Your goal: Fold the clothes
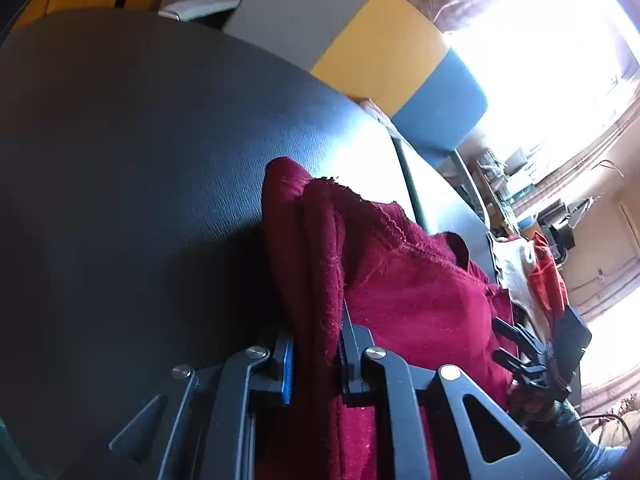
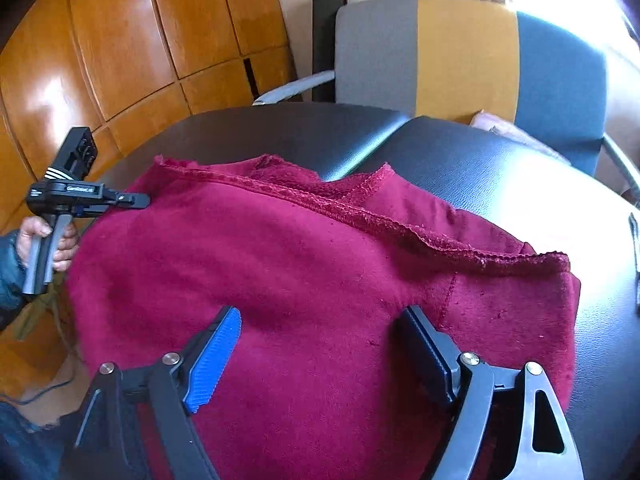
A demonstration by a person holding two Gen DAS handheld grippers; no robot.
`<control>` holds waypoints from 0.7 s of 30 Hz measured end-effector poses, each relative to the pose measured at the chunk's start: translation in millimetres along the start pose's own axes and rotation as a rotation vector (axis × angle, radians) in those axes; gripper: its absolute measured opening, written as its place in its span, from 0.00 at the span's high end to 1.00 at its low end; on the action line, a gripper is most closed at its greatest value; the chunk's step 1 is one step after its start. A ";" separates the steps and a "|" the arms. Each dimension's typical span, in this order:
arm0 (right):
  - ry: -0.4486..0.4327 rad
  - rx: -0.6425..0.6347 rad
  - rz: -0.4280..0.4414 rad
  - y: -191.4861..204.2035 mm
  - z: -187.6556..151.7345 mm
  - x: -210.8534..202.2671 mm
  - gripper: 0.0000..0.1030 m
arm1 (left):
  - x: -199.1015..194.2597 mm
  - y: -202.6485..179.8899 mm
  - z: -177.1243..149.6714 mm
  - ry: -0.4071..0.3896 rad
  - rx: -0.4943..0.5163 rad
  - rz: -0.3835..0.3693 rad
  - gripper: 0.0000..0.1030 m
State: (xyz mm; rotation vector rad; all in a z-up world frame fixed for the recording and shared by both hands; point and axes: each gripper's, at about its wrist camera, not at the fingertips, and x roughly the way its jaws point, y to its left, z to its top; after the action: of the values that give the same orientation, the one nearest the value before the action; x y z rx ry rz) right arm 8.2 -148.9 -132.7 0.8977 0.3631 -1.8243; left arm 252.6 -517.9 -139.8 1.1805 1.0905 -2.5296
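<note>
Garment: crimson fleece garment (image 2: 320, 280) spread on the dark surface (image 2: 500, 160), hem toward its far edge
Left gripper (image 1: 316, 344): fingers pinched on the garment's left edge
Right gripper (image 2: 320, 344): fingers wide apart over the garment's near part, gripping nothing

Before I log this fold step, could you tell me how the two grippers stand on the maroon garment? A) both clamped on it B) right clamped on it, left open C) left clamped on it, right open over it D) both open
C: the left gripper pinches a bunched edge of the maroon garment, while the right gripper hangs over it with pads wide apart.

Fuzzy crimson fleece garment (image 2: 320, 264); matt textured black table (image 1: 140, 140); glossy wood panelling (image 2: 120, 40).
</note>
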 end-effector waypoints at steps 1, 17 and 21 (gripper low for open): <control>0.001 -0.017 -0.002 -0.1 2.1 -6.1 0.32 | -3.7 0.2 2.7 -0.005 -0.002 0.008 0.86; 0.058 -0.052 -0.025 -32.0 -26.6 -15.7 0.44 | -68.8 -78.2 17.5 -0.034 -0.042 -0.174 0.86; 0.013 -0.015 -0.014 -35.2 -33.2 -17.7 0.43 | -69.5 -131.2 14.7 -0.037 -0.034 -0.276 0.86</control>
State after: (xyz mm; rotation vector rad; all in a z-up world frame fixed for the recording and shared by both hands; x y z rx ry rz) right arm -6.0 -101.7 -147.8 0.8990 0.3923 -1.8272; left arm 237.6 -443.8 -11.1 1.0333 1.3655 -2.7071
